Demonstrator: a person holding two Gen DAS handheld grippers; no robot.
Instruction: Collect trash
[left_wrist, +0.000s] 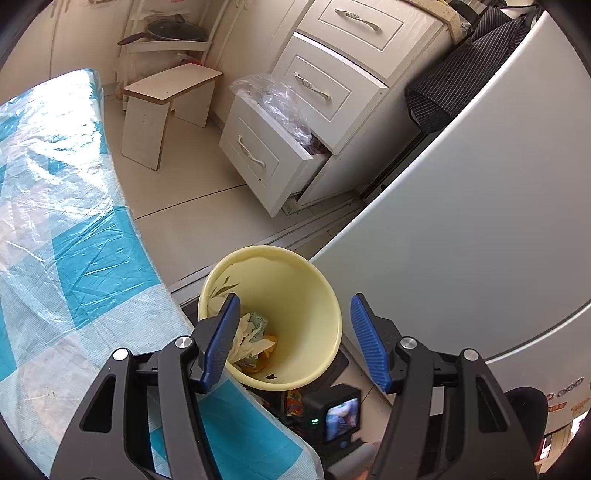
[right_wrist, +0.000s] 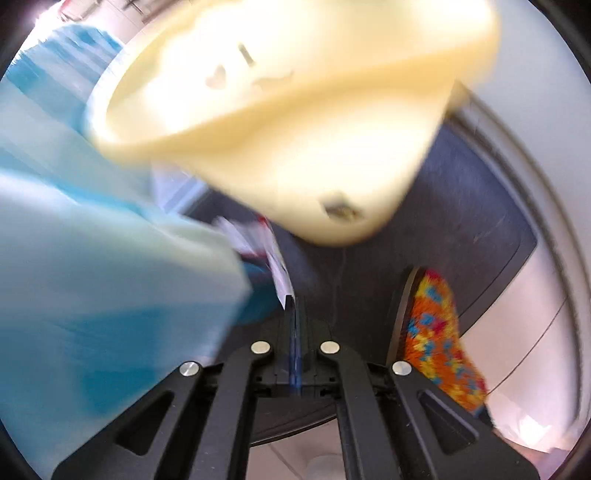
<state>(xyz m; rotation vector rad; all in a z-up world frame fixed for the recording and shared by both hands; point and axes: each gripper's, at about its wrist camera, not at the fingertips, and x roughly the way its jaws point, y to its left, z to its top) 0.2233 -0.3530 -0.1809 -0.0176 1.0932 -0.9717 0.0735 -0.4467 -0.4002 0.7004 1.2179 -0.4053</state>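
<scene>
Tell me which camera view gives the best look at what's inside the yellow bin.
The left wrist view. It looks down into the yellow bin, showing crumpled paper and other scraps at the bottom. The right wrist view shows the bin only from outside and below, blurred, with its contents hidden.

The bench (left_wrist: 74, 221) runs along one side of the room under a glossy plastic cover in blue and white squares, creased and catching the light. Beside its near end, the yellow waste bin (left_wrist: 317, 295) stands on a dark mat (right_wrist: 461, 229) on the pale tiled floor (left_wrist: 207, 192). A small white stool (left_wrist: 166, 107) stands on the same floor further off, and a bright orange patterned slipper (right_wrist: 439, 339) lies near the bin.
</scene>
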